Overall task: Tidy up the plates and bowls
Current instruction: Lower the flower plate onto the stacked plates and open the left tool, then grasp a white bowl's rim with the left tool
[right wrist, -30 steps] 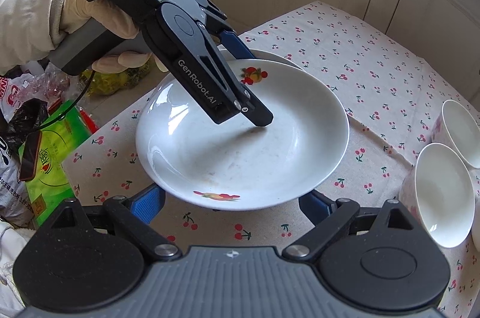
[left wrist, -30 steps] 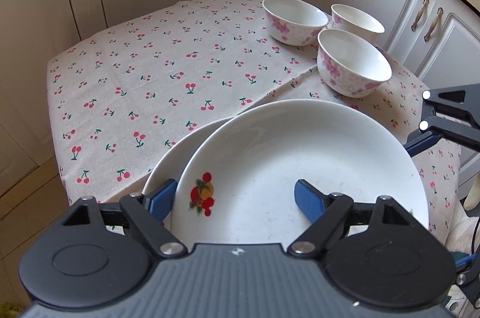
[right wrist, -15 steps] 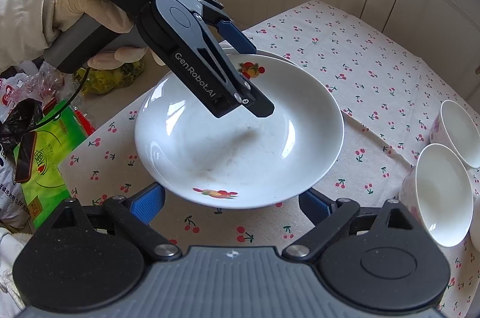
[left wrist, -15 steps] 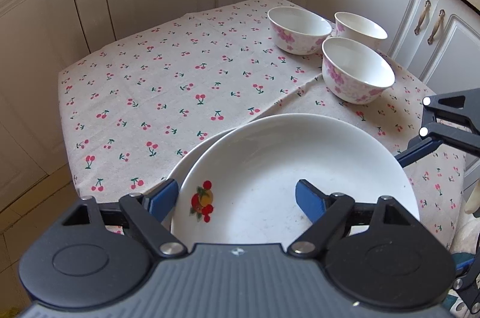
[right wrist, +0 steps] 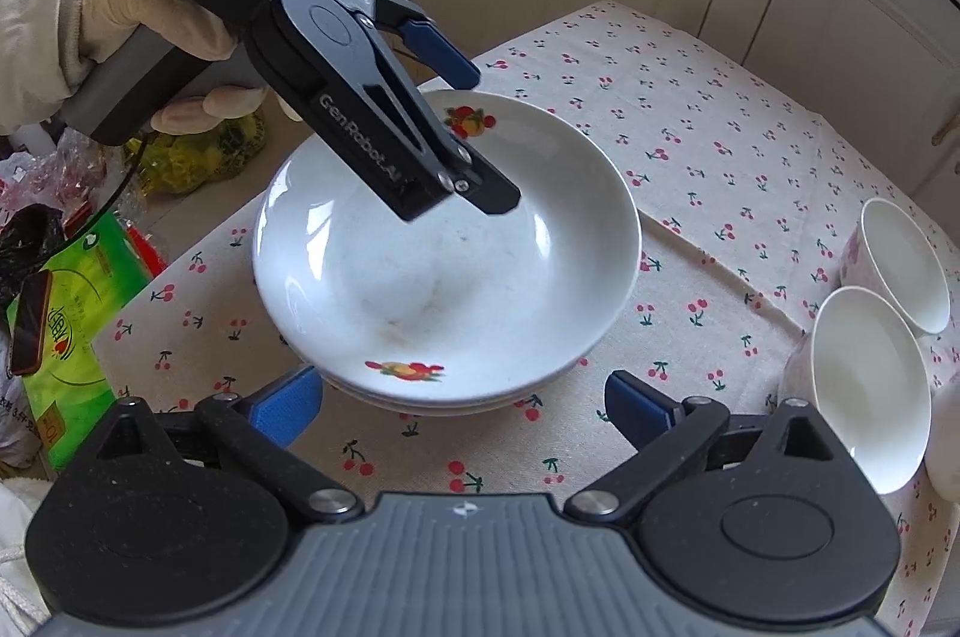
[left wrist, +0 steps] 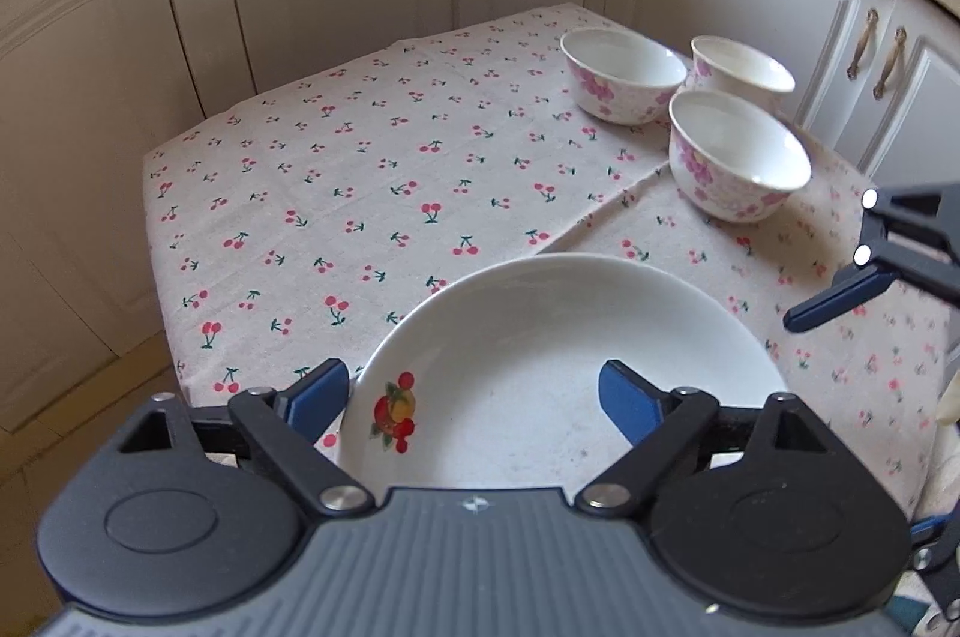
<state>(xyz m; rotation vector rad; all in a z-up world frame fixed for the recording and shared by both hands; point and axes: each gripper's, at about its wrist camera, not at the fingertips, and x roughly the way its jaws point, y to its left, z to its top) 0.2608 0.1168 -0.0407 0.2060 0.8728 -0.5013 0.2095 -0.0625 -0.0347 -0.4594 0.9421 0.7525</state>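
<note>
White plate stack (right wrist: 444, 271) sits centred on the cherry-print cloth (left wrist: 372, 193); my left gripper (left wrist: 474, 394) and right gripper (right wrist: 462, 406) both spread wide, empty. Three bowls (left wrist: 738, 156) at two o'clock.

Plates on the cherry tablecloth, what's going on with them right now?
A person is stacking dishes with two handheld grippers. The white plates sit stacked on the tablecloth, top plate lined up on the ones below. The left gripper hangs open above the top plate, gripping nothing. The right gripper is open too, just off the stack's near edge. Three floral bowls stand apart, not stacked.
</note>
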